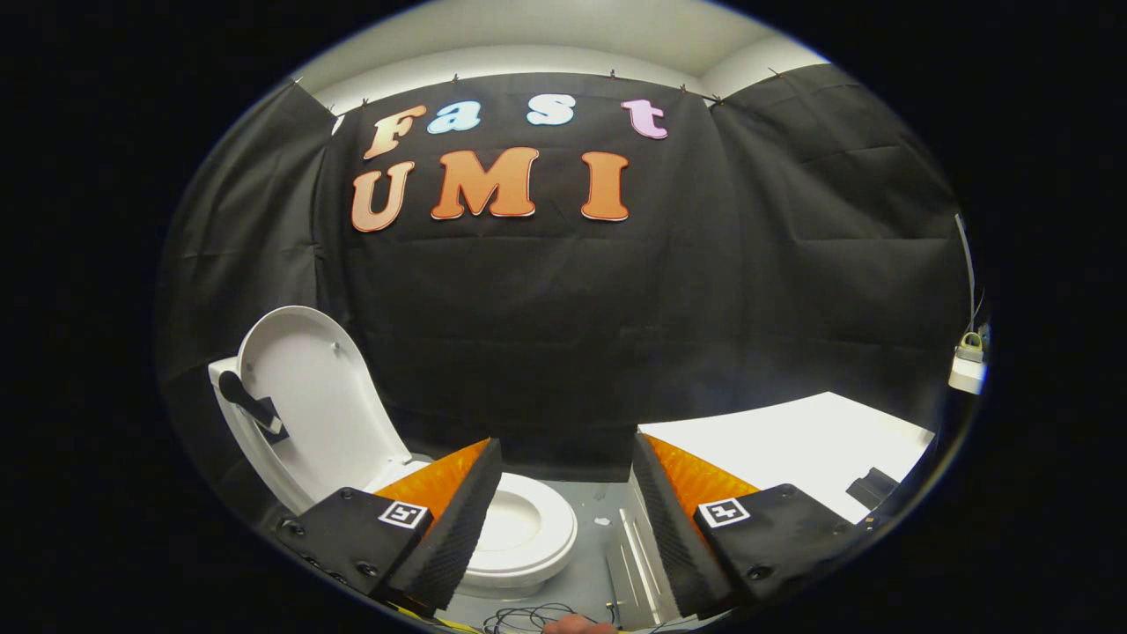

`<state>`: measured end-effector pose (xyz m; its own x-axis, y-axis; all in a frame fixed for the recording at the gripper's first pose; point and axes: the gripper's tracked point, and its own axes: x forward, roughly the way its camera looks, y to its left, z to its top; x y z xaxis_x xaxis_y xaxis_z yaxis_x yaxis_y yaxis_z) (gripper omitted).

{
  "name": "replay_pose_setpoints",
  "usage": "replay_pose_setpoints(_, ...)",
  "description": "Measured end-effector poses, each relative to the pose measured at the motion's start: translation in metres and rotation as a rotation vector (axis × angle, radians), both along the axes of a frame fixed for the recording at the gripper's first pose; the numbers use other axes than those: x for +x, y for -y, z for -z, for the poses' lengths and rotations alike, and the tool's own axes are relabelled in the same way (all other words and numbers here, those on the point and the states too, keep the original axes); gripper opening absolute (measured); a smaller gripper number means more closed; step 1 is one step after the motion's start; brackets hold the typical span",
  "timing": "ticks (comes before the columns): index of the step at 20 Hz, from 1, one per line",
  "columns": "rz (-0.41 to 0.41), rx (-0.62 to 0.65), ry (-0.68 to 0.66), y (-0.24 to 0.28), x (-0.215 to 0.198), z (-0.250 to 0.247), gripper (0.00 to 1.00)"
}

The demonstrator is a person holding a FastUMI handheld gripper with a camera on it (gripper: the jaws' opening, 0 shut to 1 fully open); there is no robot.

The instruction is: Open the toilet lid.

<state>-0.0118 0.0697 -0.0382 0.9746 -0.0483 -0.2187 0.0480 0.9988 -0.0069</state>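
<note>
Gripper (563,493) lower centre, jaws spread wide, nothing between them. Toilet lid (313,396) lower left, already raised upright, leaning back above seat (528,528). Left finger overlaps seat edge in view. White bench (792,445) lower right, beyond right finger. Cables (528,616) on floor, bottom centre.

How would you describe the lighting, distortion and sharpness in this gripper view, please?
Gripper view: fisheye bends the table edge; the raised toilet lid and seat are evenly lit without harsh glare; the open gripper fingers look sharp, and the black cloth wall is dim.
</note>
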Motion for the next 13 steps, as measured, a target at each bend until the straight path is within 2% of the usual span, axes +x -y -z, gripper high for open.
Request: replay_pose_setpoints(13,0.018,-0.001,-0.005,0.0049,0.0011,0.001,0.96)
